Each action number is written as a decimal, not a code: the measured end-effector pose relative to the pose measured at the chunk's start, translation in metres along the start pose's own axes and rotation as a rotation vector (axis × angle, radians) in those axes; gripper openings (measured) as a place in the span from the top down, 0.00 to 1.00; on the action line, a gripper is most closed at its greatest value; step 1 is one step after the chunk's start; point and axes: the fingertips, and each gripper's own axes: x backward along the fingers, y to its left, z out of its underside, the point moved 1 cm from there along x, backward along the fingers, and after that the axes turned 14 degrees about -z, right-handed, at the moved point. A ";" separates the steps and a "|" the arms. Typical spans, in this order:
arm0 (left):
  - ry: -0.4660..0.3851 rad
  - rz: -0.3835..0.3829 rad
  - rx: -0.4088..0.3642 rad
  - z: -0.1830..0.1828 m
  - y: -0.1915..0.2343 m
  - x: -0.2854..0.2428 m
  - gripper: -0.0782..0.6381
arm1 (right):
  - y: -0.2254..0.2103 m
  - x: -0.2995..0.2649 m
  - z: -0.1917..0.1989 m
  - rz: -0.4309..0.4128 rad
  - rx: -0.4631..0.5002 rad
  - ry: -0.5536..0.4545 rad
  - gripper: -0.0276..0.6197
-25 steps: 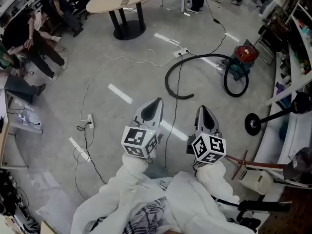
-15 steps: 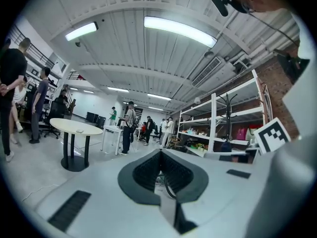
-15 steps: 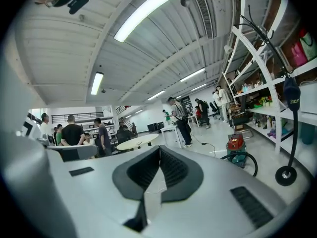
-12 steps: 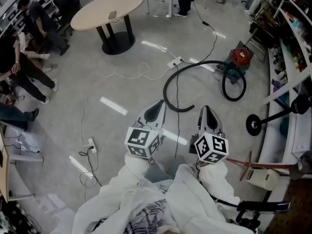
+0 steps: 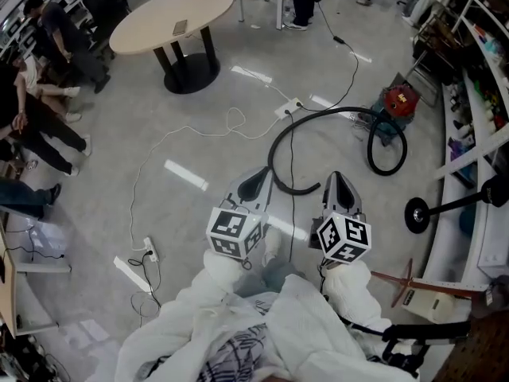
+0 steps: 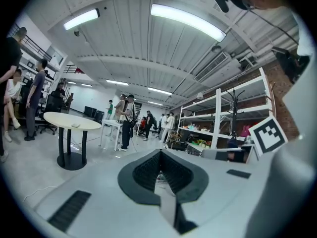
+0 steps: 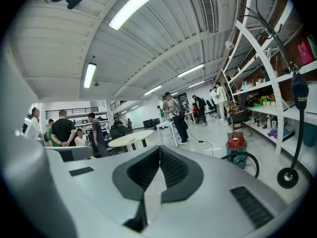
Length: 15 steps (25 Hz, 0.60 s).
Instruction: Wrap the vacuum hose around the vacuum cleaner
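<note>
A grey concrete workshop floor [image 5: 159, 213] spreads out. Far right sits a red and teal canister vacuum cleaner [image 5: 396, 102], its black hose [image 5: 272, 151] curling toward the near centre. The left claw [image 5: 256, 180] and right claw [image 5: 338, 183] hover side by side near the hose end, each pressed together and empty.

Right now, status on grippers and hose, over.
Left gripper, right gripper shut, empty. Vacuum hose sprawled on floor ahead, not wrapped on vacuum cleaner. Black cable crosses hose loop.

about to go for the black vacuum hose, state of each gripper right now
Left gripper: closed, holding nothing.
Right gripper: closed, holding nothing.
</note>
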 end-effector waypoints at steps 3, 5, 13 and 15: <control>-0.002 0.000 -0.018 -0.006 0.010 -0.038 0.89 | -0.015 -0.038 -0.006 -0.007 -0.013 -0.006 0.94; -0.012 -0.004 -0.019 -0.013 0.015 -0.065 0.89 | -0.026 -0.061 -0.009 -0.011 -0.023 0.000 0.94; 0.002 0.009 -0.038 -0.015 0.028 -0.166 0.89 | -0.078 -0.150 -0.010 -0.016 -0.031 0.051 0.94; 0.008 0.011 -0.044 -0.002 0.038 -0.192 0.89 | -0.088 -0.176 0.001 -0.018 -0.031 0.067 0.94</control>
